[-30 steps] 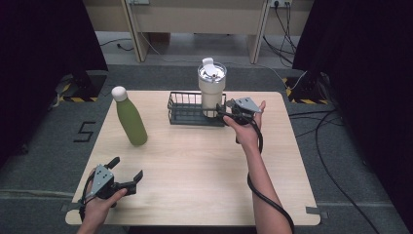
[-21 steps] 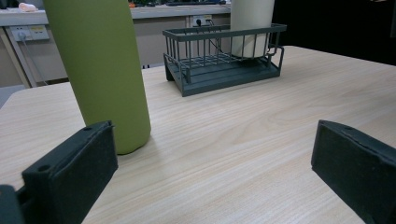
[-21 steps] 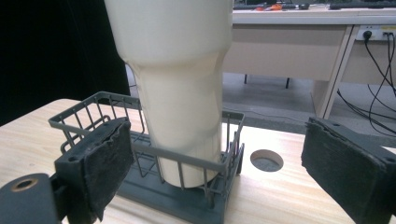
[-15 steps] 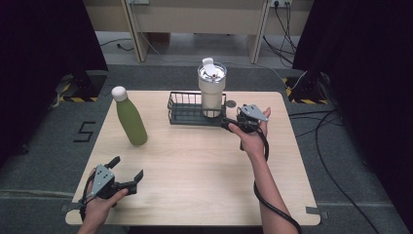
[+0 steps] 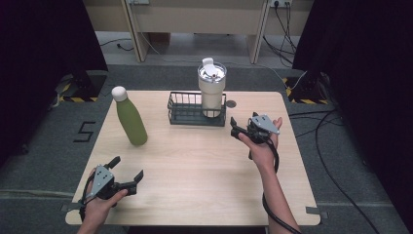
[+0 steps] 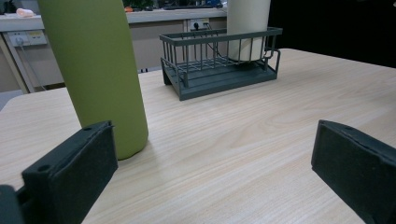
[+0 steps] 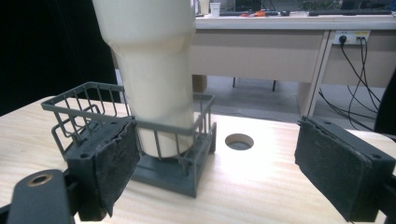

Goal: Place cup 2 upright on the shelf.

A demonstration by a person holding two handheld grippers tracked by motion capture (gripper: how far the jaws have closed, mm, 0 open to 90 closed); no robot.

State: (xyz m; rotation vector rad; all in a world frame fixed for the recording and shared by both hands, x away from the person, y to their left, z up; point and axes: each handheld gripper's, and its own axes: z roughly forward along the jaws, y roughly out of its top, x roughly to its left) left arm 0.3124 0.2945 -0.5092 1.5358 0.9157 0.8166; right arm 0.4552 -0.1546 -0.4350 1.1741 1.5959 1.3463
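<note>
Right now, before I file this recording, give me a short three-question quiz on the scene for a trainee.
1. True or false: the tumbler stands inside the basket.
2. Where is the green bottle? A in the basket; B upright on the table, left of the basket; C lying on its side.
3. What does the left gripper hold?
Key: 1 true; 2 B; 3 nothing, its jaws stand open.
</note>
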